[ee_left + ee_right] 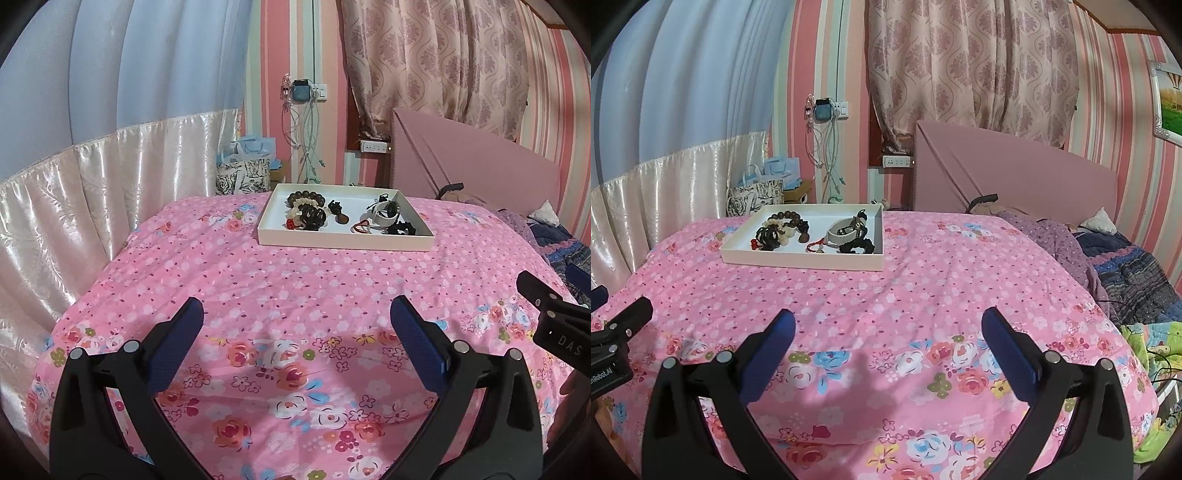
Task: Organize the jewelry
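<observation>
A shallow white tray (343, 242) (798, 263) lies on the far part of the pink floral bedspread. In it are a brown bead bracelet (306, 196) (785, 216), a dark claw clip (312, 218) (767, 234), a white bangle (386, 218) (840, 230), a red cord piece (362, 226) (814, 246) and several small dark pieces. My left gripper (295, 314) hovers open over the near bedspread, empty. My right gripper (888, 325) is open too, empty, well short of the tray. Each gripper shows at the edge of the other's view.
The pink bedspread (295, 280) covers the bed. A pink headboard (1015, 170) and rumpled dark blankets (1126, 266) are at the right. A satin curtain (92, 173) hangs at the left. Gift bags (247, 170) and dangling cables (306, 129) stand behind the tray.
</observation>
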Demonstrator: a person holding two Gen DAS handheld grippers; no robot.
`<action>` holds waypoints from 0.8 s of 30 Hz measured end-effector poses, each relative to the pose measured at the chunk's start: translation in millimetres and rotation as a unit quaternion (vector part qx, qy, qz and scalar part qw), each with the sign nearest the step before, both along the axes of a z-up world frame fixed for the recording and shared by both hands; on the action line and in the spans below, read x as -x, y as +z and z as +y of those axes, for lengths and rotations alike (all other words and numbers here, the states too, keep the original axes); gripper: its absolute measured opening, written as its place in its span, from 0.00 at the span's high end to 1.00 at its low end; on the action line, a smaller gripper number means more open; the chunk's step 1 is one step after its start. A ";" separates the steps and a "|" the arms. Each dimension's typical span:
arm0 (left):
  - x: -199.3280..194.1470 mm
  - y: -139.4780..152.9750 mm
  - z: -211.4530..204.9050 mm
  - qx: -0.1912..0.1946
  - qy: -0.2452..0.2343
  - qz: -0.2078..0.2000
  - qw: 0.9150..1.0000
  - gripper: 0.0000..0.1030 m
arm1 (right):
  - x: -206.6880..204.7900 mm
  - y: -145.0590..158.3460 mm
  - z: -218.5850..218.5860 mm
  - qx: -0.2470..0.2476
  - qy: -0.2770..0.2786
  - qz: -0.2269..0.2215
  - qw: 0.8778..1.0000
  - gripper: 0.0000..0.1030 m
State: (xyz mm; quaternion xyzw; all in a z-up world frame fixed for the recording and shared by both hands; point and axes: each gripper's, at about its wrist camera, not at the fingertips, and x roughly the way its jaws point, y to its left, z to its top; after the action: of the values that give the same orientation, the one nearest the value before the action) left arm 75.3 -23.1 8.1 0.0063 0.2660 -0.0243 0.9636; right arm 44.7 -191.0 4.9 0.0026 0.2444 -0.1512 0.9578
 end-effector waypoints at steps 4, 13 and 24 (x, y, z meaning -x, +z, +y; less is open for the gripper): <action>0.1 -0.3 1.5 -0.002 0.002 0.000 1.000 0.03 | -0.7 -0.5 0.6 0.001 -0.001 0.000 1.000 0.02; 0.9 0.7 1.6 -0.003 0.002 0.001 1.000 0.03 | -1.0 -1.4 0.6 0.001 -0.002 0.002 1.000 0.02; 0.4 -1.0 0.6 -0.005 0.003 0.003 1.000 0.03 | -1.4 -1.9 0.5 0.001 -0.005 0.000 1.000 0.02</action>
State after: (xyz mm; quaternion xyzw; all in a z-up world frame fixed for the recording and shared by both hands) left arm 74.9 -22.5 7.1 0.0104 0.2687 -0.0201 0.9630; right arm 46.1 -190.6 3.1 0.0024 0.2443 -0.1560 0.9571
